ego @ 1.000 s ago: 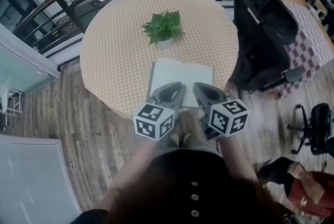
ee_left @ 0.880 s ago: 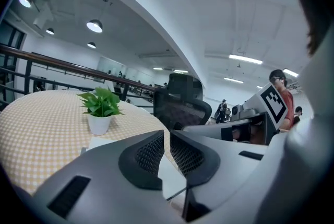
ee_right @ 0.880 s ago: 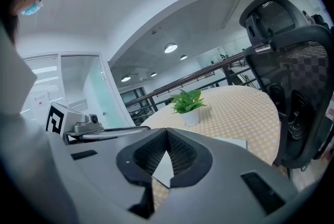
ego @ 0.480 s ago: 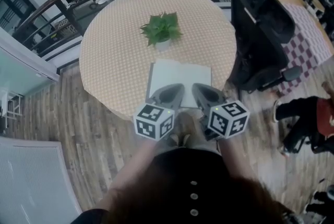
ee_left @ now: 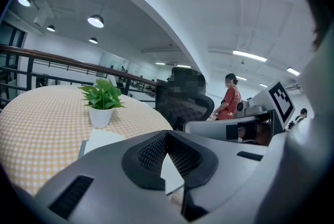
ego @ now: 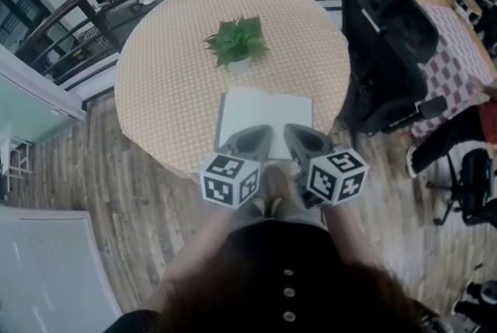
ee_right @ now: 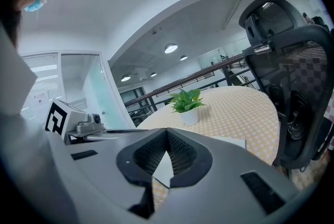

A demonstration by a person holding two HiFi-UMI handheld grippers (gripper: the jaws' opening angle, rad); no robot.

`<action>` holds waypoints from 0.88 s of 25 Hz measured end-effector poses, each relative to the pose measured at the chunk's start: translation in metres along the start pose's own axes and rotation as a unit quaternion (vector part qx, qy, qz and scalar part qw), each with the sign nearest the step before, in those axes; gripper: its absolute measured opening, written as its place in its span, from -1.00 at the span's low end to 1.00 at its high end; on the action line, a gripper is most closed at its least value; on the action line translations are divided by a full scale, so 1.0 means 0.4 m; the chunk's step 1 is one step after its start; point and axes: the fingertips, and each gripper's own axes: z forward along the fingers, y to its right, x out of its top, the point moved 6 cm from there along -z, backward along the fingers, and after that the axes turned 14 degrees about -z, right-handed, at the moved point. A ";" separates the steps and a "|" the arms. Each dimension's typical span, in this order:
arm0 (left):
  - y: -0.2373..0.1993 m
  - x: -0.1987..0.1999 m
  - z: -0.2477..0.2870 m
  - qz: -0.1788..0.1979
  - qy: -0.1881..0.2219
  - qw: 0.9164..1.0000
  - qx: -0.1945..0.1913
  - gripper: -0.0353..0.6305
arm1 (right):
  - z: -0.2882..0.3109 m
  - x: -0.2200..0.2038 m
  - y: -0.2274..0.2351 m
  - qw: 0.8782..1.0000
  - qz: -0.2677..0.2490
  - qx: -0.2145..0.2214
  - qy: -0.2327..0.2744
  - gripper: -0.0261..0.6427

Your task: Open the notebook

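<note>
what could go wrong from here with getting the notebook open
1. The left gripper and right gripper both have their jaws together at the notebook's near edge; a lift may only slide it.
2. It lies close to the table's near edge, so a pull toward the person might drag it off.
3. The potted plant stands just beyond; a forward push could knock it.

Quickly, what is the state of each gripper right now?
Left gripper: closed, nothing seen held in it.
Right gripper: closed, nothing seen held in it.
</note>
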 end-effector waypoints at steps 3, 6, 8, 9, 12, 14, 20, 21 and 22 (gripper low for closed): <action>0.000 0.002 0.007 0.001 -0.002 1.000 0.000 -0.87 | 0.006 0.001 -0.004 1.000 -0.005 0.004 -0.003 -0.89; -0.005 0.002 0.011 0.000 -0.005 1.000 0.000 -0.87 | 0.011 -0.001 -0.003 1.000 -0.007 0.004 -0.007 -0.89; -0.005 0.001 0.013 0.002 -0.007 1.000 0.000 -0.87 | 0.012 0.000 0.001 1.000 -0.009 0.003 -0.009 -0.89; -0.006 0.002 0.015 0.003 -0.007 1.000 0.000 -0.87 | 0.013 0.001 0.003 1.000 -0.010 0.002 -0.009 -0.89; -0.007 0.005 0.022 0.004 -0.009 1.000 -0.001 -0.87 | 0.016 -0.001 0.007 1.000 -0.010 0.005 -0.013 -0.89; -0.007 0.003 0.024 0.003 -0.011 1.000 -0.001 -0.87 | 0.018 -0.006 0.005 1.000 -0.009 0.010 -0.017 -0.89; -0.009 0.000 0.026 0.002 -0.011 1.000 0.002 -0.87 | 0.019 -0.008 0.003 1.000 -0.013 0.015 -0.023 -0.89; -0.011 0.001 0.026 0.001 -0.011 1.000 0.003 -0.87 | 0.020 -0.007 0.004 1.000 -0.013 0.015 -0.022 -0.89; -0.013 0.001 0.027 0.001 -0.011 1.000 0.003 -0.87 | 0.021 -0.006 0.006 1.000 -0.014 0.015 -0.022 -0.89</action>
